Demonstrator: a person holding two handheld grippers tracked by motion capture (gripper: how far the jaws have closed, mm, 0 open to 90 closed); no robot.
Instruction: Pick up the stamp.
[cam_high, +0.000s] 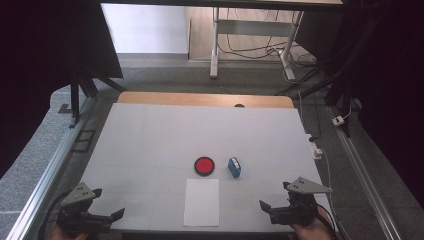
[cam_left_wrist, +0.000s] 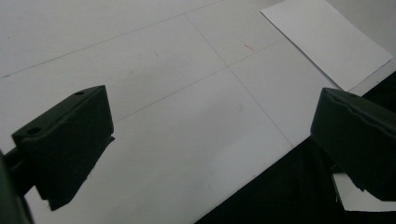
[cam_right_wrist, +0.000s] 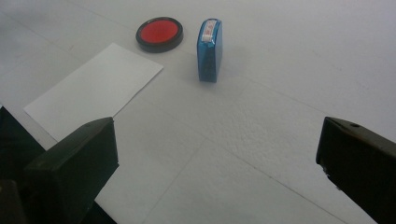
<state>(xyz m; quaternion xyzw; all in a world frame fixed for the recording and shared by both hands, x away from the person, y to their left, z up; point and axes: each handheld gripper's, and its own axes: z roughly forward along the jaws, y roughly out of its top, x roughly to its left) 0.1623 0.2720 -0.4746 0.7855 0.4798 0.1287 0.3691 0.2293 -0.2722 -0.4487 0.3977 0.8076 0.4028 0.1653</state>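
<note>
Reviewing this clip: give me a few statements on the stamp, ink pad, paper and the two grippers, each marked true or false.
1. The blue stamp lies right of the red ink pad. True.
2. The right gripper holds the stamp. False: its jaws are open and empty, short of it.
3. The white paper sheet lies nearer the person than the pad. True.
4. The stamp rests on the paper. False: it sits on the bare table.
5. The left gripper is open. True.

Dim, soft pictures, dark corners
</note>
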